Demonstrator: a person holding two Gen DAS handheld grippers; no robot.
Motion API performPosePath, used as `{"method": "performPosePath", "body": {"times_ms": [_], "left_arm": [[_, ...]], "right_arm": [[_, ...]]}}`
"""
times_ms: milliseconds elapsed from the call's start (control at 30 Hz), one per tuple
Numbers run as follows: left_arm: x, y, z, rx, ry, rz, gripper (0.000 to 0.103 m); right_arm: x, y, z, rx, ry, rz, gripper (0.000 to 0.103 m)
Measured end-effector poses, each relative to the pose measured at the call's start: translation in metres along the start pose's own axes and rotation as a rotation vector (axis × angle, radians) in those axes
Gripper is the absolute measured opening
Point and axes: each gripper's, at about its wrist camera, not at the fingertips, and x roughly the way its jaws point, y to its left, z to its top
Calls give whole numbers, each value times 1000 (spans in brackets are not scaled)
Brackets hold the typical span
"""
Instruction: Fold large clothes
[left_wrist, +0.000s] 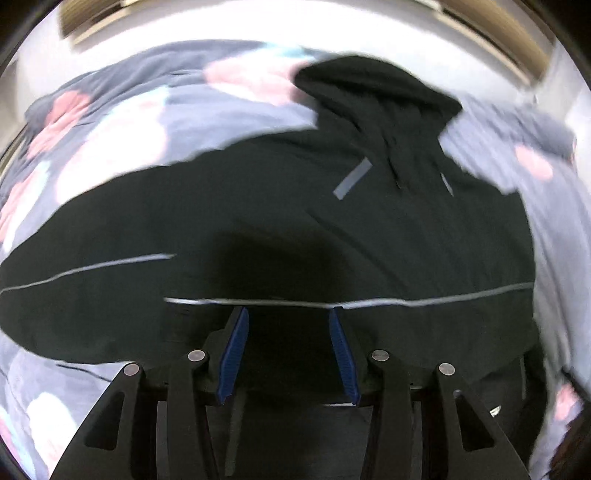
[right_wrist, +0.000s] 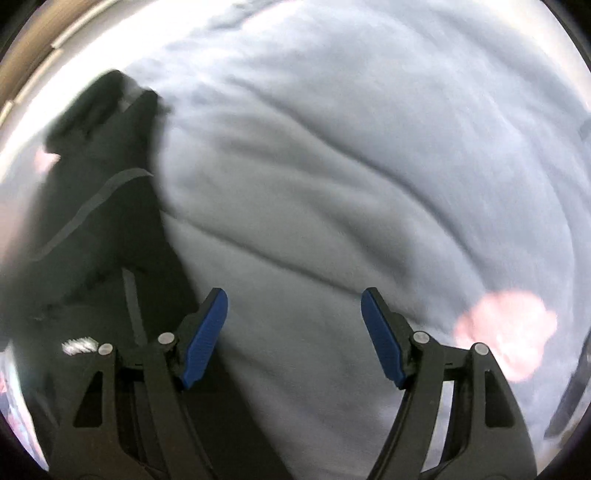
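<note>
A black hooded jacket (left_wrist: 280, 221) with thin grey reflective stripes lies spread on a bed, its hood (left_wrist: 373, 92) at the far end. My left gripper (left_wrist: 289, 314) hovers open just over the jacket's near part, its blue pads apart with nothing between them. In the right wrist view the jacket (right_wrist: 99, 206) lies at the left, blurred. My right gripper (right_wrist: 294, 299) is open and empty over the pale bed cover, to the right of the jacket's edge.
The bed cover (left_wrist: 122, 122) is grey-blue with pink and white blotches; it also shows in the right wrist view (right_wrist: 351, 166), creased. A white wall (left_wrist: 280, 22) and wooden trim (left_wrist: 491, 26) lie beyond the bed.
</note>
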Motion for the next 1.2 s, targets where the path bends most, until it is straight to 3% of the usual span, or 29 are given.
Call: {"method": "performPosePath", "body": {"times_ms": [200,300,400,500,700,800,967,1200], "left_arm": [[58,7,0,-122,81,-11,47],[61,3,-4,-81,74,10,48],[62,-2,-6,-30,65,31,49],[65,-1,-8,-32,63,20,49],[61,7,-14,-44,55,10,49],[47,17,-13,-93,64,-39,50],[-14,80,-37,-242,-13,-100,50],[-76,208,-78,-434,-100,77,50]], "right_arm": [[19,99,52,-160,-37,154,73],[59,152,62,-227,0,189,72],[93,173,58,-268,62,123,74],[108,190,50,-373,41,32,80],[113,194,56,-413,60,1,85],[108,198,59,-410,88,-22,85],[63,195,50,-368,65,21,81],[26,206,23,-407,44,64,82]]}}
